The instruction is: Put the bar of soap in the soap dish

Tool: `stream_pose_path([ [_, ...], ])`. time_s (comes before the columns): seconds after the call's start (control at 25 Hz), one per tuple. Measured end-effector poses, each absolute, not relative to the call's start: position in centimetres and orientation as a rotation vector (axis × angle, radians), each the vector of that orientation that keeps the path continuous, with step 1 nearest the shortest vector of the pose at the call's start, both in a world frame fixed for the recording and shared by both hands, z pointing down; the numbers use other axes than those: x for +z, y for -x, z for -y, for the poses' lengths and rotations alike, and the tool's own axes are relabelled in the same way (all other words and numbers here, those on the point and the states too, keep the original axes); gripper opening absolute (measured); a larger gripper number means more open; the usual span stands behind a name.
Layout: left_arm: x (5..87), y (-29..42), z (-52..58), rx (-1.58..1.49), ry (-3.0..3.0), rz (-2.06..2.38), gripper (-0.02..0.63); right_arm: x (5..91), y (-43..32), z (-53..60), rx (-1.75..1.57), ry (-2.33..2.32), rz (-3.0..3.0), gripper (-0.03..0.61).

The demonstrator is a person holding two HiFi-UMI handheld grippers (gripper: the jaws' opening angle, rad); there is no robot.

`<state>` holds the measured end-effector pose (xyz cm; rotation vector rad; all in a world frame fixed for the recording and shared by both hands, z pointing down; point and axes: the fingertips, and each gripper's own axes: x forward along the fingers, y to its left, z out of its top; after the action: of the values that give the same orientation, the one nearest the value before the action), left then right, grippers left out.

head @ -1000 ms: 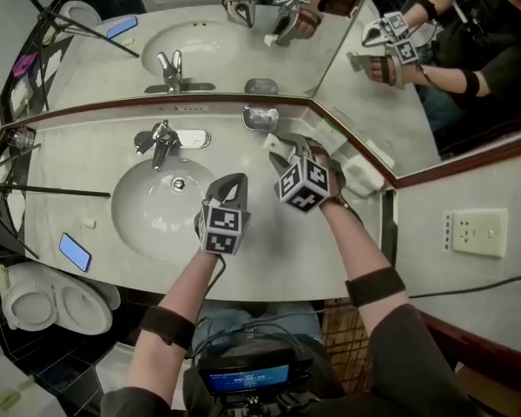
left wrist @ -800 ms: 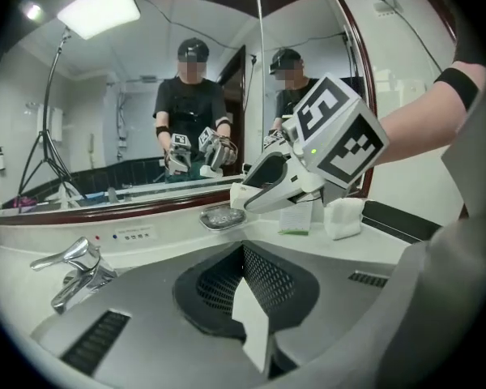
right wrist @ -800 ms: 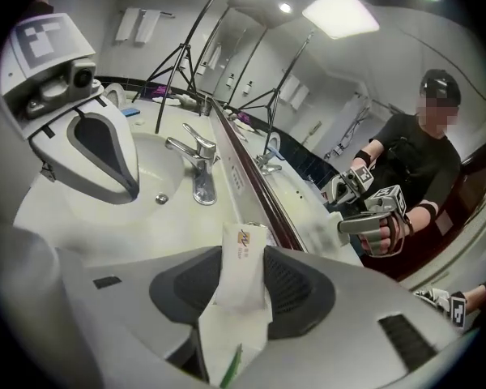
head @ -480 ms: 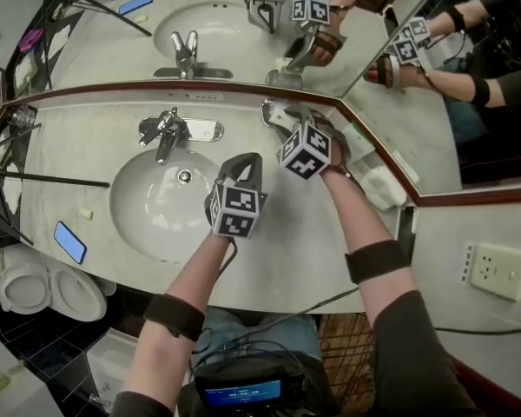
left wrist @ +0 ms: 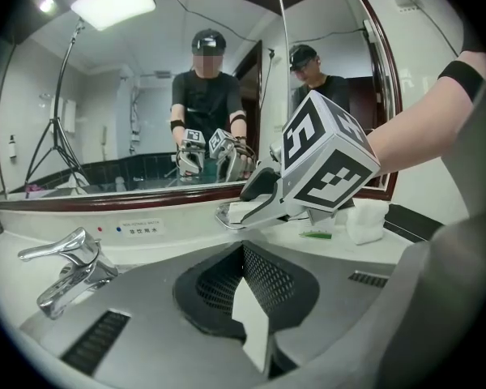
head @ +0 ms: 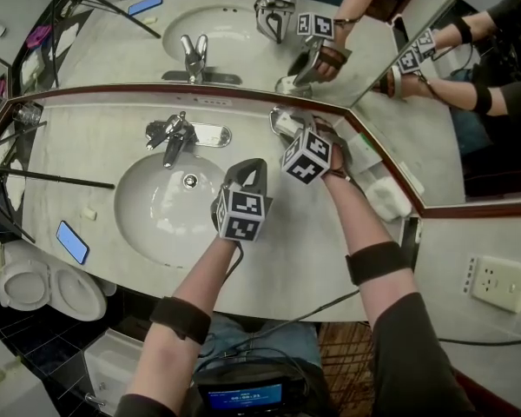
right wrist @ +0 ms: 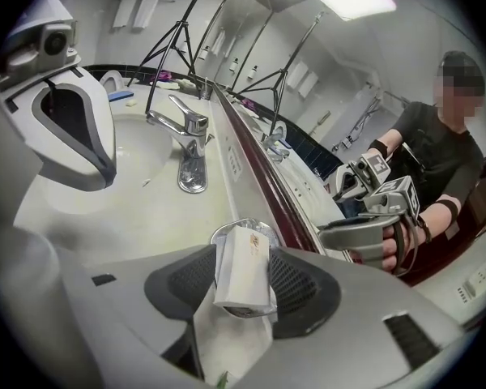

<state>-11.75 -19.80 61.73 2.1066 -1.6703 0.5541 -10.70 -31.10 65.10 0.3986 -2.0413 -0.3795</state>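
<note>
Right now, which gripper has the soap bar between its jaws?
The right gripper: its jaws, just opening, flank the soap bar at the soap dish. The left gripper is shut, empty, beside the basin.

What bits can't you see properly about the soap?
Head view: the soap dish is mostly behind the right hand-held gripper, whose jaws have just been opening with the bar of soap between them.
Right gripper view: the bar covers the dish, so how it sits is unclear; its print is too small.
Left gripper view: the wall label is too small.
</note>
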Motion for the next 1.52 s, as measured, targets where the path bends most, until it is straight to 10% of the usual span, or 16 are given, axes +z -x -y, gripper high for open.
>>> stream_pose_path([
  [0.44, 60.6, 12.7, 18.5, 0.549, -2.109, 1.676, 0.002, 62.8, 9.8, 29.7, -0.337, -0.457, 2.081, 0.227],
  [0.84, 54.4, 12.5, 15.9, 0.552, -2.217, 1.644, 0.002, 55.0, 5.5, 23.7, -0.197, -0.634, 2.216, 0.02],
  [1.52, 49.7, 9.7, 7.8, 0.506, -2.326, 1.589, 0.001, 51.4, -6.4, 12.4, 0.454, -1.119, 2.455, 0.019],
])
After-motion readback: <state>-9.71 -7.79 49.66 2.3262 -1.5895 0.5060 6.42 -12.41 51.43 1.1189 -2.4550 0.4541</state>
